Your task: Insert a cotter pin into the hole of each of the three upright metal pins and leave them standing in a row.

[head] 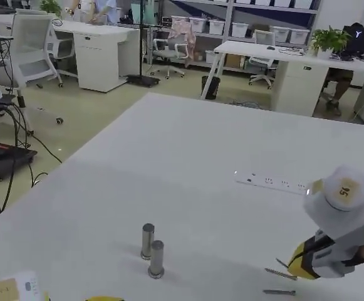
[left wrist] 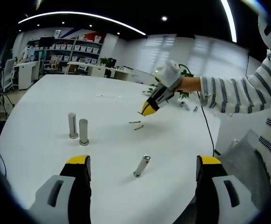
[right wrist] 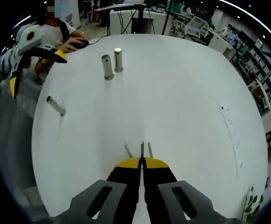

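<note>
My left claw point(left wrist: 143, 163) hangs over the near side of the white table point(head: 188, 144), its jaws spread wide with nothing between them. Just beyond it a fallen metal pin point(right wrist: 56, 106) lies on its side. Off to the right, my right claw point(right wrist: 142, 161) is pinched tight on a thin cotter pin point(right wrist: 142, 148) that pokes out past its tips, low over the table beside two loose cotter pins point(right wrist: 128, 150). Left of those, two upright metal pins point(head: 156, 259) stand close together. Farther back lies a power strip point(head: 272, 182).
</note>
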Tool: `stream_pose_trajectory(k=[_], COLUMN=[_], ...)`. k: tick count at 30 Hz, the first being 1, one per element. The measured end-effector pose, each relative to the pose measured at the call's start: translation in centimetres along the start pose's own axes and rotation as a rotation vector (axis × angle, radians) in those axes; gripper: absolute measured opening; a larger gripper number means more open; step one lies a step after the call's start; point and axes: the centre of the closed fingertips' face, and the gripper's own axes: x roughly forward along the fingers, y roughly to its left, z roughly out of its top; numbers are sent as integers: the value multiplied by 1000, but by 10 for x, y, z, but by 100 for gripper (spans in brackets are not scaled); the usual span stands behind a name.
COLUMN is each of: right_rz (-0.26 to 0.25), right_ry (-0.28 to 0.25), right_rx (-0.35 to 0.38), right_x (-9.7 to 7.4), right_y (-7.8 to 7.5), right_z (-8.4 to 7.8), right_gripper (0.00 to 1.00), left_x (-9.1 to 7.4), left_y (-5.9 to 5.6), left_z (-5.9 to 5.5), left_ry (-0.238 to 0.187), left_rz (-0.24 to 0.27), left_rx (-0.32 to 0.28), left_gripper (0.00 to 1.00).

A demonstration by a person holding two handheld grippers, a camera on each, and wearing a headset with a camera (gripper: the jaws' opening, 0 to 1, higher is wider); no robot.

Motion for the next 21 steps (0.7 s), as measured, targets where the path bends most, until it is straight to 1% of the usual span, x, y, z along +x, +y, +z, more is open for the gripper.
stream_pose_trajectory(k=[3, 8, 11, 12, 17, 21], right_rz=[-14, -41, -54, -56, -79, -98], right_ry=[-29, -62, -91, -95, -132, -149], right_rx=[-3, -7, -4, -5, -14, -28], right_x=[-11, -24, -32, -33, -42, -45], right_y=[3, 9, 17, 18, 34, 37], right_z=[5, 9, 13, 13, 19, 18], right_gripper=[2, 2, 2, 2, 2, 2], left_x=[-3, -9, -11, -11, -12, -10], left_y=[3, 7, 9, 9, 9, 10], left_z=[2, 2, 4, 4, 10, 15], left_ry=[0, 12, 16, 15, 0, -13], left_rz=[6, 16, 21, 22, 20, 23], left_rx=[-8, -14, -18, -19, -47, -46], left_gripper=[93, 89, 87, 86, 82, 79])
